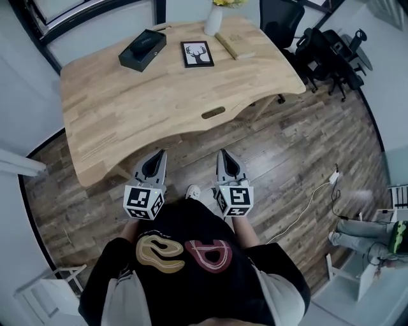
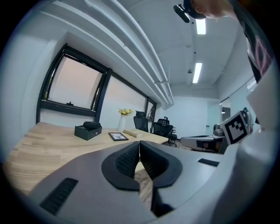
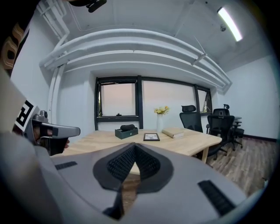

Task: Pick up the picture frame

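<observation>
The picture frame (image 1: pixel 197 54), a black-edged deer print, lies flat near the far edge of the wooden surface (image 1: pixel 159 108), in the upper middle of the head view. Just left of it sits a black box (image 1: pixel 142 49) with a dark case on top. Just right of it lies a pale wooden block (image 1: pixel 229 46), and behind it, at the top edge, stands a white vase (image 1: pixel 213 19) of yellow flowers.

Both tools hang short of the near edge, in the lower middle of that view and well apart from the frame. The left hand-held gripper (image 1: pixel 155 164) and the right hand-held gripper (image 1: pixel 229 164) each have their jaws pressed together on nothing.

The likely trouble is the long reach across the surface combined with a thin, flat target. Jaws that open too late or come in too steeply would probably push the frame along rather than catch its edge. A reach that goes too far could tip the vase, and one that drifts sideways could nudge the box or the block.
</observation>
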